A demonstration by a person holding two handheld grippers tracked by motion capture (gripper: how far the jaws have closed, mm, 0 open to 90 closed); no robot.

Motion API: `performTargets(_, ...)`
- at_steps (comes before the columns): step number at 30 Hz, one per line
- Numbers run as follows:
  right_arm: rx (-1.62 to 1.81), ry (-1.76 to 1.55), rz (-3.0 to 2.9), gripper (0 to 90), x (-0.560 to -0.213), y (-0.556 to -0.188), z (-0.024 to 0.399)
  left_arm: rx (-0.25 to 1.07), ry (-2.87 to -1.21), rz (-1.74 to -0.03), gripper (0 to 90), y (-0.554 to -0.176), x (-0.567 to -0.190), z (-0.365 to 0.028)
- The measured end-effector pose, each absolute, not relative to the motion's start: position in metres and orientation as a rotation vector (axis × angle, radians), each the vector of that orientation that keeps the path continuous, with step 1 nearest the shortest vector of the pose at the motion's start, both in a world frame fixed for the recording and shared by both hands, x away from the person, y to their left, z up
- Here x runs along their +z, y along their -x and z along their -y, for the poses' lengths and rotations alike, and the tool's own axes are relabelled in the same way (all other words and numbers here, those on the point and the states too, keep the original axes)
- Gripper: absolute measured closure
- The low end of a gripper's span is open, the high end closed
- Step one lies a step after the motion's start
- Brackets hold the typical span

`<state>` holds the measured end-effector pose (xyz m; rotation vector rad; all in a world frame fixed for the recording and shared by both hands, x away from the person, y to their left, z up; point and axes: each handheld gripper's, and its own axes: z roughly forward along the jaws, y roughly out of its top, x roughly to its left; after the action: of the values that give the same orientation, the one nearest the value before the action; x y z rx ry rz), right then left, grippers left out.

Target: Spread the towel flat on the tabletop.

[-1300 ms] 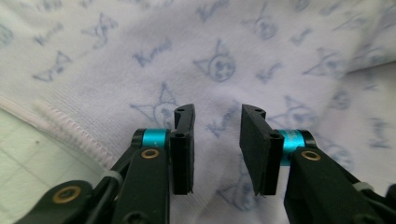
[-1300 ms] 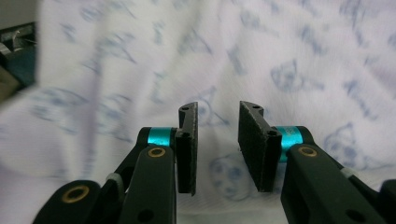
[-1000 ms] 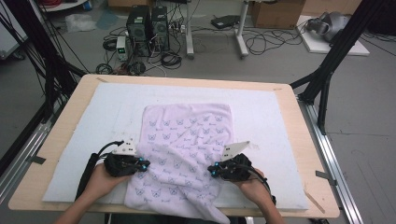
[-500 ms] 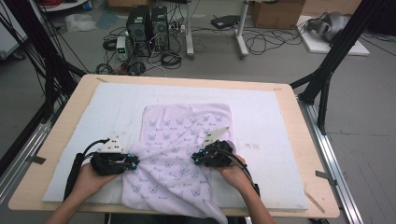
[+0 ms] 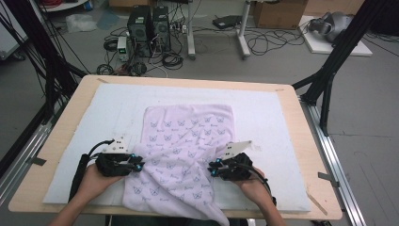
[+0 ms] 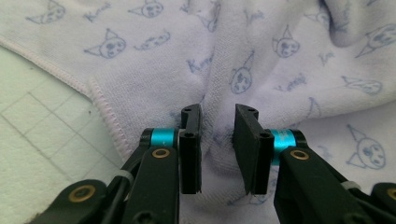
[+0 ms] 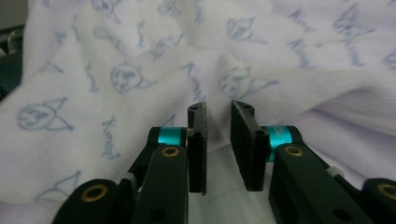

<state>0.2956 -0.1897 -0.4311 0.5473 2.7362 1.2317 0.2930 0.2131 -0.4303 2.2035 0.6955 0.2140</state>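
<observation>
A lavender towel (image 5: 188,136) printed with blue cat faces lies on the white mat (image 5: 108,108). Its far half is flat; its near half is rumpled and hangs over the table's front edge. My left gripper (image 5: 137,165) sits at the towel's near left side. In the left gripper view its jaws (image 6: 217,135) have just been opening and stand apart, astride a raised ridge of towel (image 6: 280,56) without pressing it. My right gripper (image 5: 212,170) is at the near right side. Its jaws (image 7: 218,135) have also just been opening, with bare mat in the gap and folds of towel (image 7: 116,70) just ahead.
The mat covers most of a wooden table (image 5: 305,155), and a gridded patch of mat (image 6: 37,130) lies left of the towel's hem. Black frame legs (image 5: 329,70) stand at the table's right and left. Computer towers (image 5: 141,23) and cables lie on the floor beyond.
The right gripper swung in toward the towel's middle and came back toward the near right. The left gripper shifted slightly left. The towel's near half now lies more bunched between them.
</observation>
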Motion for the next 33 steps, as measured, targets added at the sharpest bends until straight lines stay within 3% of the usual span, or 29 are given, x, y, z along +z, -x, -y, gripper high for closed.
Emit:
performTargets(3, 1.178, -0.508, -2.762, 72.8, -0.44, -0.295, 0.178, 0.206, -2.211, -0.697, 72.2, -0.295, -0.436, -0.211)
performTargets(6, 1.197, -0.534, -2.763, 86.2, -0.442, -0.296, 0.178, 0.197, -2.198, -0.707, 78.0, -0.296, -0.437, -0.211)
performTargets(8, 1.204, -0.539, -2.764, 88.1, -0.441, -0.295, 0.18, 0.194, -2.201, -0.705, 81.1, -0.296, -0.436, -0.212)
performTargets(23, 1.242, -0.548, -2.715, 88.5, -0.41, -0.263, 0.224, 0.214, -2.187, -0.681, 84.5, -0.288, -0.427, -0.214)
performTargets(31, 1.212, -0.488, -2.739, 89.4, -0.415, -0.273, 0.199, 0.213, -2.183, -0.681, 84.2, -0.285, -0.427, -0.214)
performTargets(33, 1.201, -0.483, -2.741, 82.8, -0.42, -0.279, 0.194, 0.211, -2.176, -0.676, 82.3, -0.285, -0.426, -0.216)
